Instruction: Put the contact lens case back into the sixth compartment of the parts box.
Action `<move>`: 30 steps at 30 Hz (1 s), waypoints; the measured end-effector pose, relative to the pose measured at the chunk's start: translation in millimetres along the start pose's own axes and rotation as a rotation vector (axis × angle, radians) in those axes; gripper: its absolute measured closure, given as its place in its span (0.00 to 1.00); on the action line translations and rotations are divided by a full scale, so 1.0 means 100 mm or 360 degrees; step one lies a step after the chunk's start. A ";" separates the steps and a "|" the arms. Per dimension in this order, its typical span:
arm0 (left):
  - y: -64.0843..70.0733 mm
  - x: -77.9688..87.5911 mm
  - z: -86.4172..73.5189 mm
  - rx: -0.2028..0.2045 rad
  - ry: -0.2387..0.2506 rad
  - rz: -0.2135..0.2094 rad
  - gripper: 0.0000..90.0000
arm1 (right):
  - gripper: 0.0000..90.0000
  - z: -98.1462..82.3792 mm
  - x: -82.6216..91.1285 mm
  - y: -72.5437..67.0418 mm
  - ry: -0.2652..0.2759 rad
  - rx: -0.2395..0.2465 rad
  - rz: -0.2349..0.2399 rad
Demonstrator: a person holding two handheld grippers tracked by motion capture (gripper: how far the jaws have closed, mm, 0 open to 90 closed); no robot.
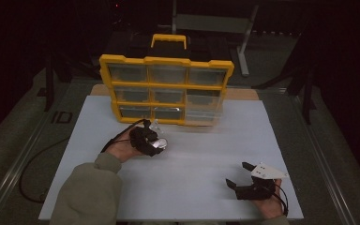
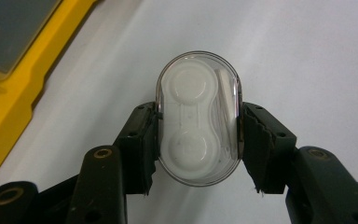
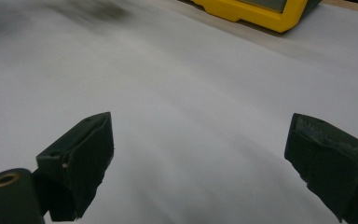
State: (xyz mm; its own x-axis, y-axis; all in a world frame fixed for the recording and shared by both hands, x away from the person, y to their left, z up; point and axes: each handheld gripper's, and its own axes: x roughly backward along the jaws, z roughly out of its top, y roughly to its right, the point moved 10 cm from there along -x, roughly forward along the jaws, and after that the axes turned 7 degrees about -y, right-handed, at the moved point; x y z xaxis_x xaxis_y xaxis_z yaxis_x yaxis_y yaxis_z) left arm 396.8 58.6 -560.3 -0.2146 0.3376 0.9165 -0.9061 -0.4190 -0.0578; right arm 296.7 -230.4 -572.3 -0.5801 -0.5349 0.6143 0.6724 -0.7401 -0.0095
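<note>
Counting nine clear drawers in one yellow plastic organiser; we read no writing. Our left gripper clamps one clear oval case with two white round cups; right gripper gapes wide, holding nothing.

On the white table top stands a yellow organizer box with clear drawers; one lower right drawer is pulled out. Just in front of it, the left gripper holds a small clear case. The right gripper rests near the front edge, jaws apart.
</note>
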 end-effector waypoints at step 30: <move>-0.01 0.29 0.14 -0.0034 0.0063 0.0031 0.55 | 0.09 0.03 0.03 0.02 0.0042 -0.0040 0.0013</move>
State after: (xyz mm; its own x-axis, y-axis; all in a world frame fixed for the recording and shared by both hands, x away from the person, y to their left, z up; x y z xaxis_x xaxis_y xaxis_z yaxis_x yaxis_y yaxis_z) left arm 397.1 56.8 -527.8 -0.2463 0.3628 0.8987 -0.9092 -0.4077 -0.0846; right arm 297.3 -232.3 -568.3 -0.5869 -0.5512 0.5930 0.6655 -0.7456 -0.0344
